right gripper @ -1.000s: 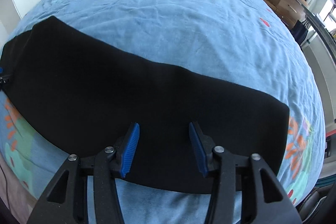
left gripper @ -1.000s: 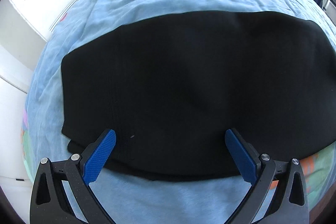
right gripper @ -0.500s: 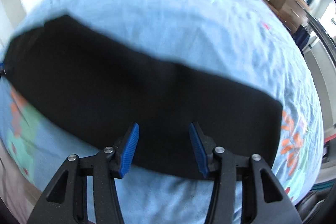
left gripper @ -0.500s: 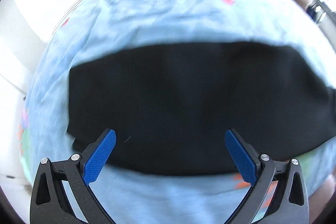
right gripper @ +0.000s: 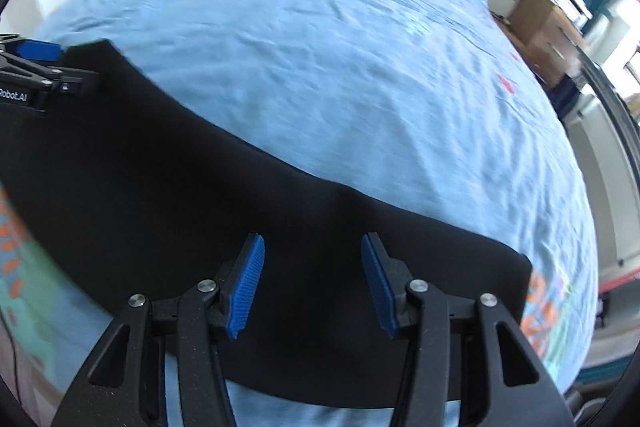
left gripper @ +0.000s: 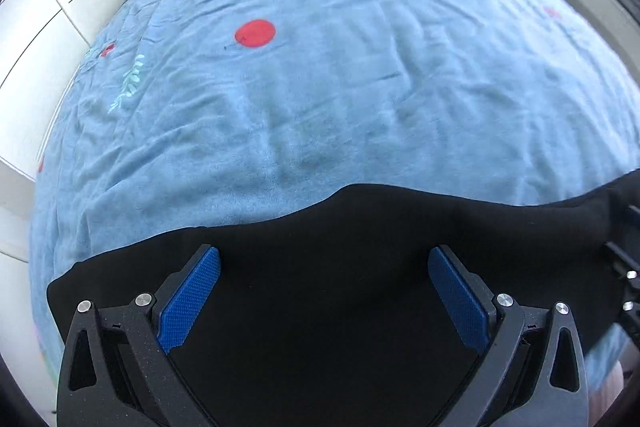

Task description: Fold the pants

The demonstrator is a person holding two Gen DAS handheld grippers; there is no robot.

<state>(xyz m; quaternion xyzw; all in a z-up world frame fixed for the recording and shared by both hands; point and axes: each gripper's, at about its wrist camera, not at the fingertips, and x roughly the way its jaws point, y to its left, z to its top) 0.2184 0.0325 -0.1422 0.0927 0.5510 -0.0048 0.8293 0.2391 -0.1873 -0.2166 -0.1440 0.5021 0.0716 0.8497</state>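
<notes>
Both grippers, left gripper (left gripper: 324, 291) and right gripper (right gripper: 312, 283), hover jaws apart over the black pants (right gripper: 168, 179), a flat band across the blue bedspread (left gripper: 320, 87) toward 6 o'clock. Pinch the near hem squarely. Since a second ago they've pushed forward, probably lower.

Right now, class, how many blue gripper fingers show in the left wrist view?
2: one finger at lower left, one finger at lower right, both over the black pants. The other gripper's fingers stay hidden.

blue bedspread (left gripper: 360, 99) — white wardrobe doors (left gripper: 48, 7) left, wooden dresser (right gripper: 548, 27) right, daylight
</notes>
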